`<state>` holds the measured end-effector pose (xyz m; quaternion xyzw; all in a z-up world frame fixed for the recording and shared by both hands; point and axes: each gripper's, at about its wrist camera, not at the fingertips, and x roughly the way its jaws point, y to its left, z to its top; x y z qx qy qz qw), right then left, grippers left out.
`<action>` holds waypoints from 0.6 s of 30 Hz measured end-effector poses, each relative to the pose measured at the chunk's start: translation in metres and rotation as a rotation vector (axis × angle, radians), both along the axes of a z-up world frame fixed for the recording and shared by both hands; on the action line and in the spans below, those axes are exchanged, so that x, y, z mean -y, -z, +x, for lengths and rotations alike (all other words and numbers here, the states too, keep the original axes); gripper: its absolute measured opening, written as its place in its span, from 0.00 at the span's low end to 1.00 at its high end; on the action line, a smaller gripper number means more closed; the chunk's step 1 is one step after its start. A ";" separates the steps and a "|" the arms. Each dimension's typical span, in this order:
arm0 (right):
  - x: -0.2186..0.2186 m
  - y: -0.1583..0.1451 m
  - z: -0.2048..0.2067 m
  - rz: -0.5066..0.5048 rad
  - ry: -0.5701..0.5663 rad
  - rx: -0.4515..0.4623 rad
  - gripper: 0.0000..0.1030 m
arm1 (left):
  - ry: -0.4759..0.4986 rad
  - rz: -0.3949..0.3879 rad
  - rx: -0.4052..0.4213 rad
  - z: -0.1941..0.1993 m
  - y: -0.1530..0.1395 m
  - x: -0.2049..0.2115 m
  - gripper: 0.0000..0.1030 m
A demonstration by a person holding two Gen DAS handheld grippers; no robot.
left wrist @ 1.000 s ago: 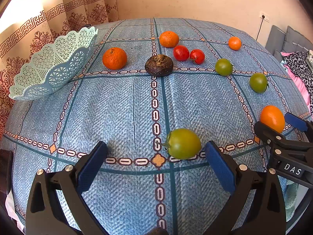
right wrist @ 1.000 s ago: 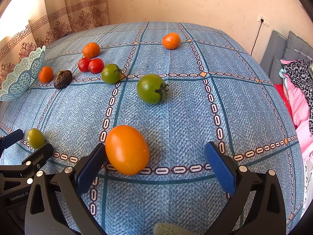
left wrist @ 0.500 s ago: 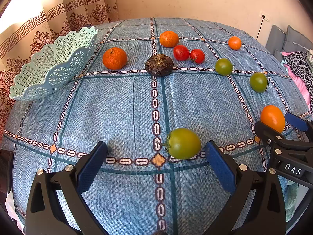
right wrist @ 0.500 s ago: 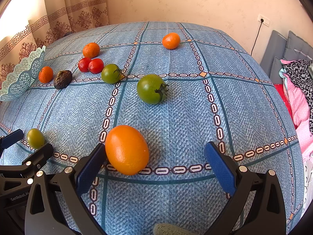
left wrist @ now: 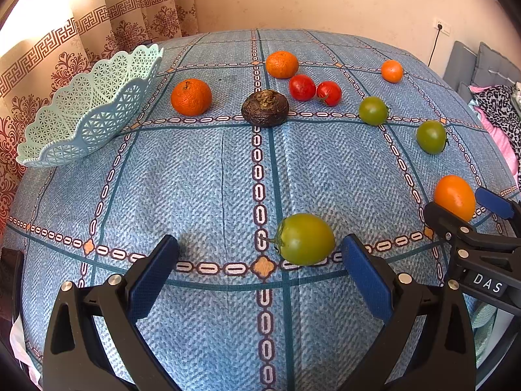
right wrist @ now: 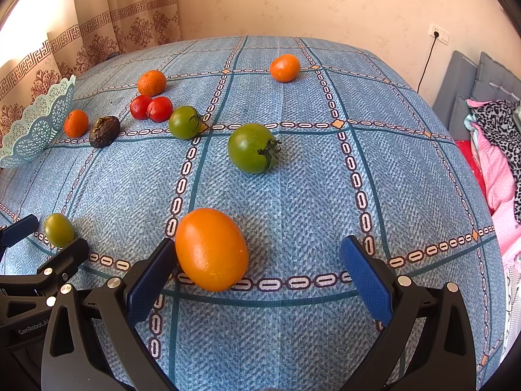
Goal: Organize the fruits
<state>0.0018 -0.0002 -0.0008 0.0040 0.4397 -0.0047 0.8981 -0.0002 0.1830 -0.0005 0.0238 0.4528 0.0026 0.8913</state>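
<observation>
Fruits lie scattered on a blue patterned cloth [left wrist: 195, 179]. My left gripper [left wrist: 260, 257] is open, and a green tomato [left wrist: 306, 239] rests on the cloth just ahead of its right finger. My right gripper [right wrist: 259, 260] is open too, with a smooth orange fruit [right wrist: 211, 249] beside its left finger. Farther off are two more green tomatoes [right wrist: 252, 148] [right wrist: 185, 122], two red tomatoes [left wrist: 314, 89], three tangerines [left wrist: 191, 96] [left wrist: 281, 64] [left wrist: 391, 71] and a dark wrinkled fruit [left wrist: 265, 108]. A pale lattice basket [left wrist: 88, 110] stands tilted at the left edge.
A curtain [left wrist: 97, 32] hangs behind the basket and a beige wall [right wrist: 325, 0] lies beyond. Grey cushions and pink and leopard-print fabric [right wrist: 495, 150] sit off the right side. In the right wrist view the left gripper [right wrist: 19, 254] shows at the lower left.
</observation>
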 end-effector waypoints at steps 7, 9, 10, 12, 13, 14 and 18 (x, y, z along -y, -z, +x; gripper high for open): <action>0.000 0.002 -0.001 0.001 0.000 -0.004 0.95 | -0.002 -0.003 -0.001 0.000 0.000 0.003 0.98; 0.000 0.001 0.000 0.001 -0.002 -0.005 0.95 | -0.001 -0.001 -0.003 0.000 0.000 0.003 0.98; -0.001 0.001 0.001 0.000 -0.003 -0.006 0.95 | 0.000 0.001 -0.004 0.000 0.000 0.004 0.98; -0.001 0.001 0.001 0.001 -0.006 -0.006 0.95 | 0.002 -0.001 -0.004 0.000 0.000 0.003 0.98; -0.001 0.000 0.000 0.000 -0.008 -0.006 0.95 | 0.002 -0.002 -0.004 0.000 0.000 0.003 0.98; -0.001 0.000 0.000 0.000 -0.009 -0.005 0.95 | 0.002 -0.005 -0.002 0.000 0.000 0.003 0.98; 0.001 -0.003 -0.006 0.029 -0.037 0.002 0.95 | 0.011 -0.033 0.007 -0.001 -0.002 0.000 0.98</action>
